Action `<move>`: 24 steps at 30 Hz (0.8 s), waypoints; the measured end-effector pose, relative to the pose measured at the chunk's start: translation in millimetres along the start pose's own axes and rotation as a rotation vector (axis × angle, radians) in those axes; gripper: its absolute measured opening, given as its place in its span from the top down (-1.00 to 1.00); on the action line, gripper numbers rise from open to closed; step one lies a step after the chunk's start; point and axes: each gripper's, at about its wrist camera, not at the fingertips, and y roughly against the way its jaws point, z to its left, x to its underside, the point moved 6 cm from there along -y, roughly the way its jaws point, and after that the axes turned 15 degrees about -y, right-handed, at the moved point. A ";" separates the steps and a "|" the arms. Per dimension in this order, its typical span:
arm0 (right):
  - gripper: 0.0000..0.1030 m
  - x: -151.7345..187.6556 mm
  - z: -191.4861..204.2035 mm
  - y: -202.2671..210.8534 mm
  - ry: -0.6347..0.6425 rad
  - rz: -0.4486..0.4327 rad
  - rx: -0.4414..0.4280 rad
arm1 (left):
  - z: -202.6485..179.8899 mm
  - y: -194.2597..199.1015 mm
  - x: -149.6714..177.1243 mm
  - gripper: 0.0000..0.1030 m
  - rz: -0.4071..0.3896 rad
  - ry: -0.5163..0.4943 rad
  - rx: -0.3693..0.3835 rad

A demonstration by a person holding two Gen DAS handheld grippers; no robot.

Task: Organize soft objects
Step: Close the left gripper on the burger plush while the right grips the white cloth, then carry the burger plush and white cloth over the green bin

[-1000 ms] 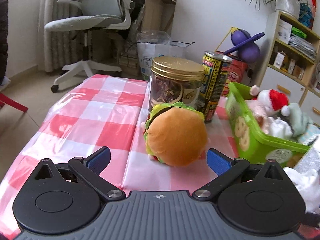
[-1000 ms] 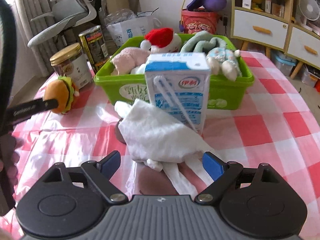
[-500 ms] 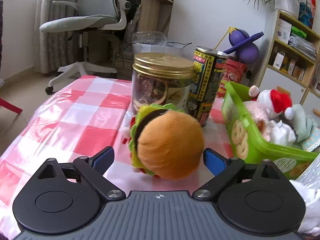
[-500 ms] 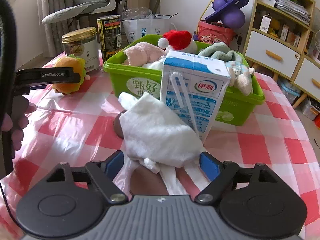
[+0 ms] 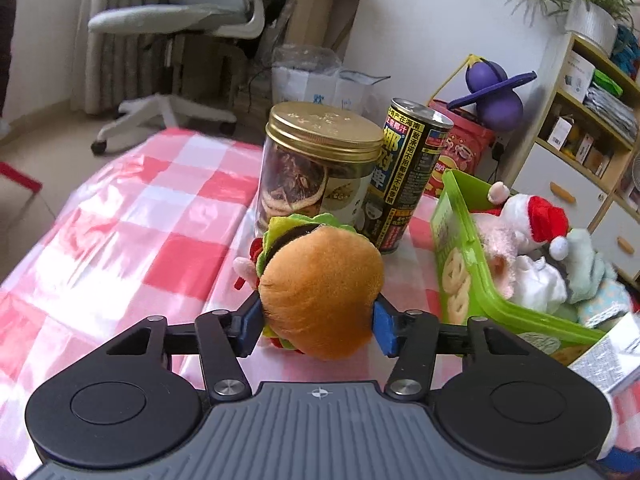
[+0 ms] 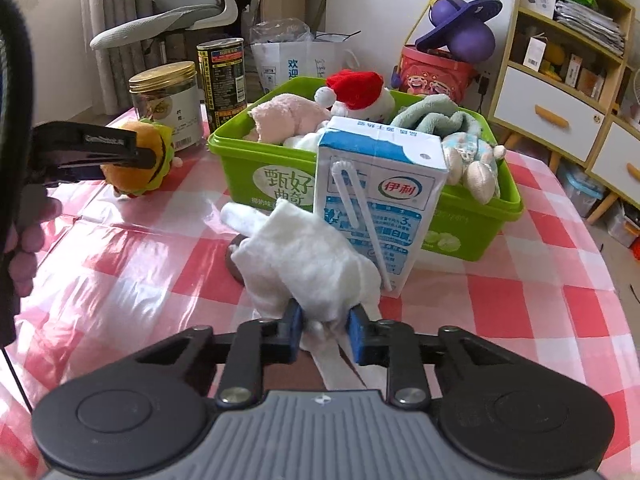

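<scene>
My left gripper (image 5: pixel 317 325) is shut on a plush burger (image 5: pixel 320 292), its blue pads pressing both sides of the bun; the burger also shows in the right wrist view (image 6: pixel 138 164), just above the red-checked tablecloth. My right gripper (image 6: pixel 325 332) is shut on a white plush toy (image 6: pixel 308 260) that lies in front of a milk carton (image 6: pixel 380 200). A green basket (image 6: pixel 256 176) behind the carton holds several soft toys, among them a Santa-hat plush (image 6: pixel 354 88). The basket also shows at the right of the left wrist view (image 5: pixel 456 248).
A gold-lidded jar (image 5: pixel 316 176) and a tall black can (image 5: pixel 408 176) stand right behind the burger. A dark round object (image 6: pixel 234 258) lies under the white plush. An office chair (image 5: pixel 180 20) and shelves (image 6: pixel 568 60) stand beyond the table.
Both grippers have closed: the left on the plush burger, the right on the white plush toy. Both were open around them before.
</scene>
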 end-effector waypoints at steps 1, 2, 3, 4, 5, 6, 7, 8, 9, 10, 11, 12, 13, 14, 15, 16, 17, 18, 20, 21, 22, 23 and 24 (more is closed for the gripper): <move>1.00 -0.7 -0.2 1.3 -0.002 0.003 -0.005 | 1.2 2.5 -0.2 -0.05 0.012 0.014 0.009; 1.00 -1.5 -0.4 2.5 -0.003 0.006 -0.010 | 1.5 4.6 0.0 -0.04 0.021 0.020 0.014; 1.00 -1.7 -0.5 3.9 -0.002 0.012 -0.015 | 1.5 7.1 -0.2 -0.04 0.029 0.021 0.020; 1.00 -1.8 -0.2 5.5 0.005 0.020 -0.022 | 1.6 9.6 -0.5 -0.03 0.036 0.017 0.028; 1.00 -2.1 -0.1 6.9 0.012 0.025 -0.027 | 1.0 11.6 -0.6 -0.03 0.041 0.011 0.033; 1.00 -2.4 -0.3 8.4 0.011 0.034 -0.029 | 0.5 13.8 -0.7 -0.03 0.048 0.005 0.038; 1.00 -2.5 -0.2 10.8 0.000 0.048 -0.041 | -0.1 16.0 -0.6 -0.02 0.055 0.001 0.047; 1.00 -2.9 -0.1 13.4 -0.011 0.058 -0.055 | -1.0 18.6 -0.6 -0.02 0.065 0.000 0.059; 1.00 -3.4 0.6 16.6 -0.017 0.066 -0.070 | -1.5 21.1 -0.4 -0.02 0.072 -0.002 0.067; 1.00 -4.5 1.9 20.2 -0.018 0.068 -0.082 | -2.1 23.9 -0.5 -0.02 0.079 -0.006 0.073; 1.00 -5.9 3.2 23.8 -0.021 0.067 -0.093 | -2.8 26.9 -0.2 -0.02 0.087 -0.011 0.079; 1.00 -6.4 3.9 26.5 -0.029 0.068 -0.103 | -3.7 29.5 0.3 -0.02 0.096 -0.013 0.083; 1.00 -7.5 4.1 29.7 -0.045 0.075 -0.119 | -4.5 31.7 0.7 -0.02 0.108 -0.014 0.088; 1.00 -8.3 4.3 32.4 -0.060 0.080 -0.135 | -5.4 33.7 1.2 -0.02 0.124 -0.014 0.094; 1.00 -9.4 4.4 34.7 -0.074 0.084 -0.148 | -6.1 36.0 1.7 -0.02 0.135 -0.012 0.100; 1.00 -10.6 4.0 37.3 -0.086 0.086 -0.157 | -6.9 38.7 2.3 -0.02 0.142 -0.009 0.107; 1.00 -11.8 3.6 39.4 -0.096 0.087 -0.163 | -8.1 41.6 2.2 -0.02 0.147 -0.007 0.117; 1.00 -13.0 2.6 41.2 -0.110 0.092 -0.170 | -9.5 44.6 1.7 -0.02 0.150 -0.006 0.127; 1.00 -15.4 -1.0 43.7 -0.155 0.108 -0.189 | -12.8 51.4 0.5 -0.02 0.151 -0.003 0.148; 1.00 -16.7 -3.1 44.8 -0.178 0.116 -0.197 | -14.7 54.2 -0.2 -0.02 0.152 -0.003 0.160; 1.00 -17.5 -5.0 45.9 -0.195 0.123 -0.203 | -17.0 57.3 -0.9 -0.02 0.152 -0.003 0.174; 1.00 -18.1 -7.1 47.4 -0.212 0.128 -0.208 | -19.3 59.5 -0.9 -0.02 0.154 -0.004 0.185; 1.00 -19.4 -9.3 49.2 -0.230 0.132 -0.217 | -21.7 61.4 -1.1 -0.02 0.158 -0.008 0.196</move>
